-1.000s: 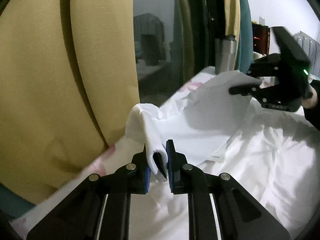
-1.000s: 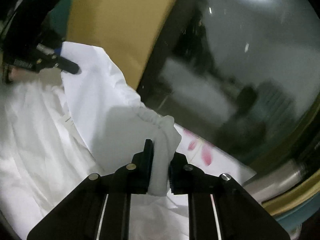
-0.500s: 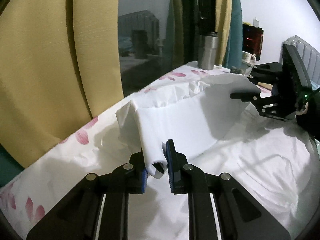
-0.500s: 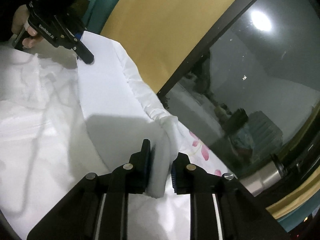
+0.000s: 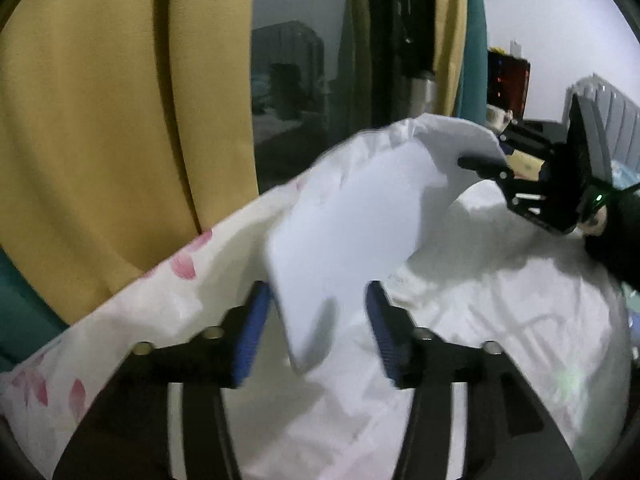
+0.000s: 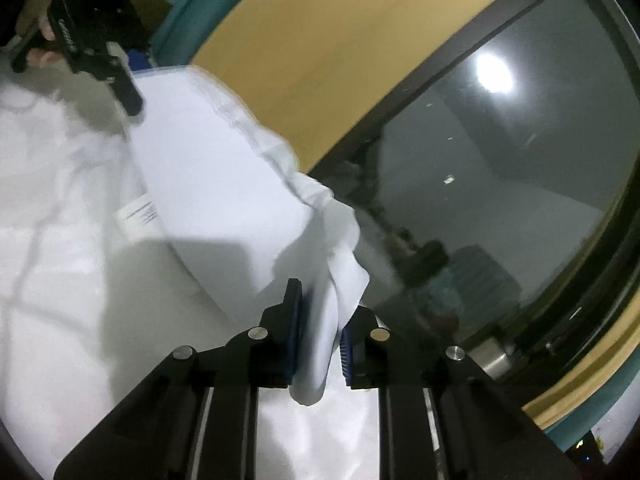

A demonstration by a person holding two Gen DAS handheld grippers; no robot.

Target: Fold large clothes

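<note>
A large white garment (image 5: pixel 460 320) lies spread on the bed, with one edge (image 5: pixel 360 216) lifted as a flap. My left gripper (image 5: pixel 316 324) is open, jaws wide apart, and the flap's near corner hangs loose between them. My right gripper (image 6: pixel 318 334) still pinches the flap's other corner (image 6: pixel 332 304), jaws slightly apart around the cloth. The right gripper also shows in the left wrist view (image 5: pixel 492 166), holding the far corner up. The left gripper shows in the right wrist view (image 6: pixel 120 80) at the garment's far end. A white label (image 6: pixel 138 212) shows under the flap.
A floral bedsheet (image 5: pixel 132 320) lies under the garment. Yellow curtains (image 5: pixel 100 120) and a dark window (image 6: pixel 500 200) run along the bed's far side. A steel flask (image 5: pixel 422 92) and a radiator (image 5: pixel 612 112) stand beyond the bed.
My left gripper has opened and let go of its garment corner. The right gripper has loosened slightly and still holds its corner raised.
</note>
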